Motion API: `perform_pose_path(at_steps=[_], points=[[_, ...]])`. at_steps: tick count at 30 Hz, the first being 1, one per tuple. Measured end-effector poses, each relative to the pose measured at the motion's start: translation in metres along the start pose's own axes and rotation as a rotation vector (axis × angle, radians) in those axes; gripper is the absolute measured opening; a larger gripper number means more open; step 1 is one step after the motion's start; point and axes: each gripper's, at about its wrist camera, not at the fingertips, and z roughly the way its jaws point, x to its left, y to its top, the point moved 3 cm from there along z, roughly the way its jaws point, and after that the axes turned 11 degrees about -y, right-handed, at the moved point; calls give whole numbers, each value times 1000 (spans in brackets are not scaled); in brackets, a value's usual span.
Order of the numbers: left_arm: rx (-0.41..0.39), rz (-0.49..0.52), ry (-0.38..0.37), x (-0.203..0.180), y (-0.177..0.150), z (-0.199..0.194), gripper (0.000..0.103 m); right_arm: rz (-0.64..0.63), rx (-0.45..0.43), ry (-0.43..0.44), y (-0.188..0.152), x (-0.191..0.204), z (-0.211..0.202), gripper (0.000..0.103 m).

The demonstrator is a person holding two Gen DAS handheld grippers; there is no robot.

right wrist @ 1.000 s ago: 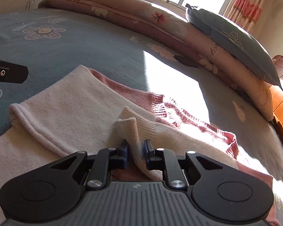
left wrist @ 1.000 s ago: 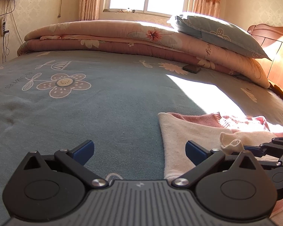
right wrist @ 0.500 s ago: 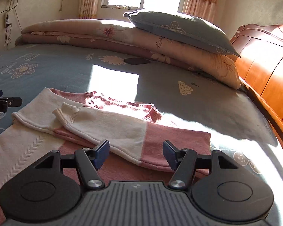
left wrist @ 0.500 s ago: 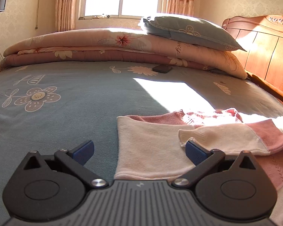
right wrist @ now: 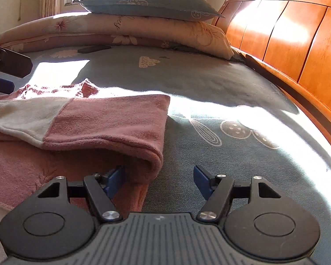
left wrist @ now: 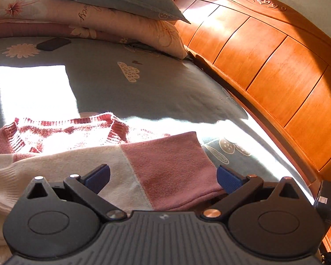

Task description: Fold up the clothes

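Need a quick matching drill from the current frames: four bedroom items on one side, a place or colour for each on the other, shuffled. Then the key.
Things:
1. pillow
2. sweater sleeve
3. headboard
4. dark phone-like object

Descriptions:
A. orange wood panels
B. lying flat on the bedsheet, near the folded quilts
C. on top of the folded quilts
D. cream at one end, pink at the other, folded across the sweater

Pairs: 1-C, 2-D, 3-A, 4-B
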Motion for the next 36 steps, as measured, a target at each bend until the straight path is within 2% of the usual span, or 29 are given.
perform_pose_path(at_steps=[2,4,7,11,14,16,19,21,22,23,25,27,30,33,36], points=[[29,-26,-15,2,-4,21,102,23,-6,9,5,-4,3,75],[73,-48,21,10,-12,39,102,8,-7,-12,4,-8,7,75],[96,-7,70,17,-24,50,102,-45,-21,-70,-7,-16,11,80],[134,42,119,5,-22,52,102,-64,-41,-73,-12,-21,7,80],[110,-12,57,-9,-8,51,102,-111,-65,-95,-13,-18,2,80],[101,-47,-38,-22,0,57,102,-130,-78,-98,-14,-16,-1,79],[118,-75,-169,-42,4,75,102,-139,-87,-52,-14,-16,-7,68],[156,-95,-194,-45,3,93,102,-130,-101,2,-12,-18,-15,56],[174,-112,-184,-43,1,101,102,-124,-109,30,-11,-18,-19,42],[191,-141,-179,-38,0,106,102,-120,-118,51,-10,-18,-23,24],[209,-216,-188,-27,0,110,102,-117,-137,83,-5,-15,-27,11],[174,-270,-218,-20,8,101,102,-114,-149,120,0,-9,-25,11],[141,-268,-222,-21,25,93,102,-91,-177,136,16,-2,-19,11],[158,-272,-248,-27,36,103,102,-27,-124,189,23,-3,-10,12],[188,-261,-256,-33,41,126,102,-88,-51,120,8,2,5,13]])
